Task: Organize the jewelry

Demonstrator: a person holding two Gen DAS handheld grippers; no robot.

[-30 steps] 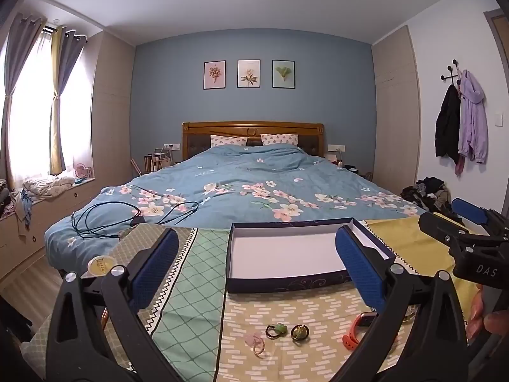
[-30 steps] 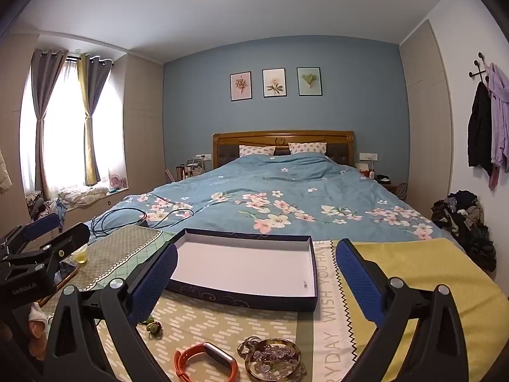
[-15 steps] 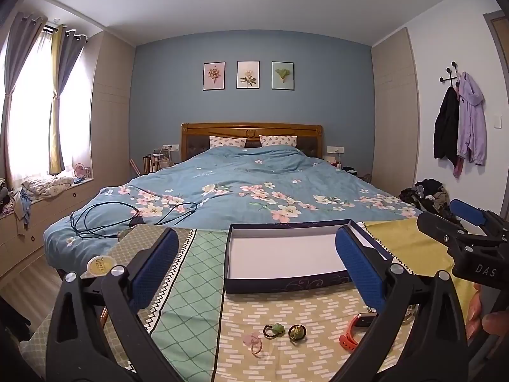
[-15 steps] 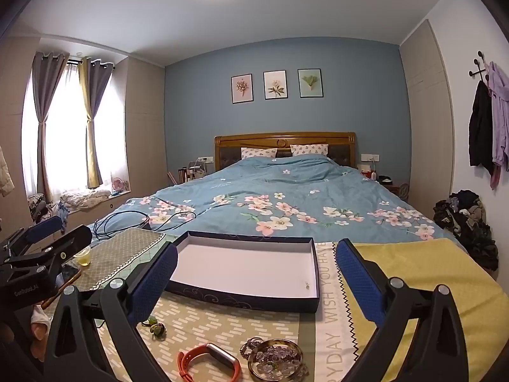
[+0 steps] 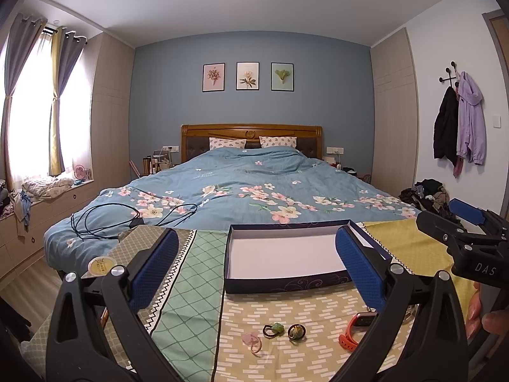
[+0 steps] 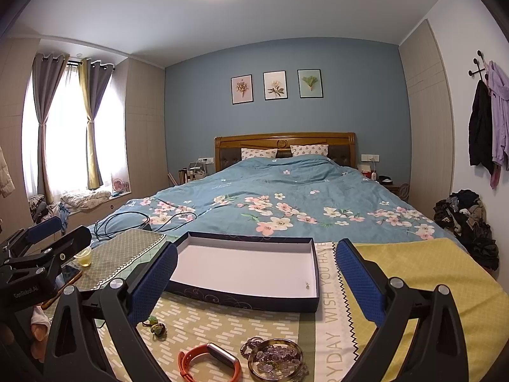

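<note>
A shallow dark blue box [image 5: 286, 254] with a white inside lies open and empty on the patterned cloth; it also shows in the right wrist view [image 6: 251, 270]. In front of it lie a pink ring [image 5: 251, 341], a green ring [image 5: 273, 330], a gold-green ring [image 5: 296, 331] and an orange wristband [image 5: 353, 329]. The right wrist view shows the wristband [image 6: 206, 363] beside a beaded bracelet in a round dish [image 6: 276, 358]. My left gripper [image 5: 254, 273] is open and empty above the rings. My right gripper [image 6: 254, 281] is open and empty above the wristband and dish.
The cloth-covered table [image 5: 191, 286] stands at the foot of a bed with a blue floral cover [image 5: 254, 191]. A small jar [image 6: 83, 256] and a phone [image 6: 65, 278] lie at the table's left. Cables [image 5: 127, 219] lie on the bed's corner.
Both grippers have drifted slightly; the box and jewelry sit a little lower in the views. Nothing was taken hold of.
</note>
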